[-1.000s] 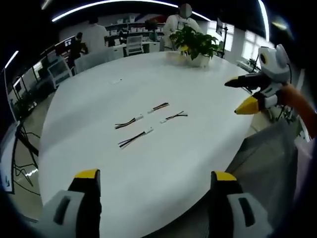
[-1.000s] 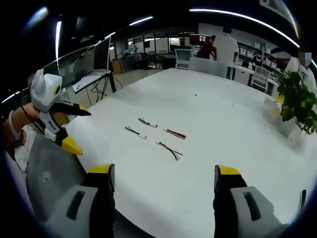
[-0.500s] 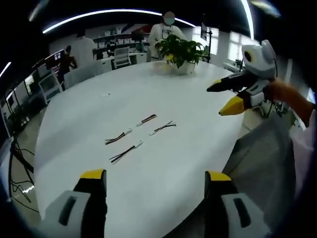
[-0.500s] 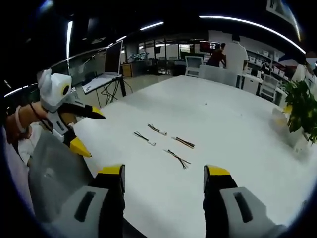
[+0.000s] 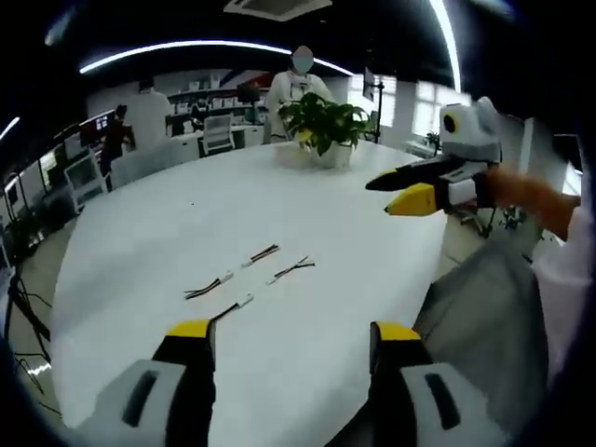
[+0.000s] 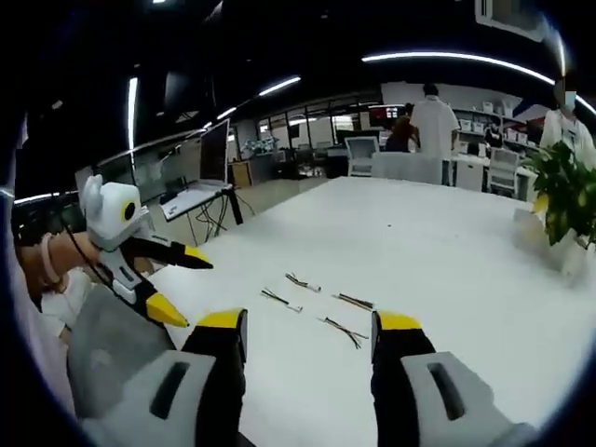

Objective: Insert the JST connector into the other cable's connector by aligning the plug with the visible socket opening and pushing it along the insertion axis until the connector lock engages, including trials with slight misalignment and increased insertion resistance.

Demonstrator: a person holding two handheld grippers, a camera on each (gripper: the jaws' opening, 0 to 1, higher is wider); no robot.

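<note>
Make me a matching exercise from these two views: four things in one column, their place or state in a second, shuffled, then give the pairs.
Things:
1. potted plant
2. short cables
3. left claw
4. monitor

Place or state:
A. open, holding nothing, above the near table edge
B. on a side desk beyond the white table
C. lying loose on the tabletop, untouched
D. standing at the far side of the table

Pairs: 1-D, 2-C, 3-A, 4-B
</note>
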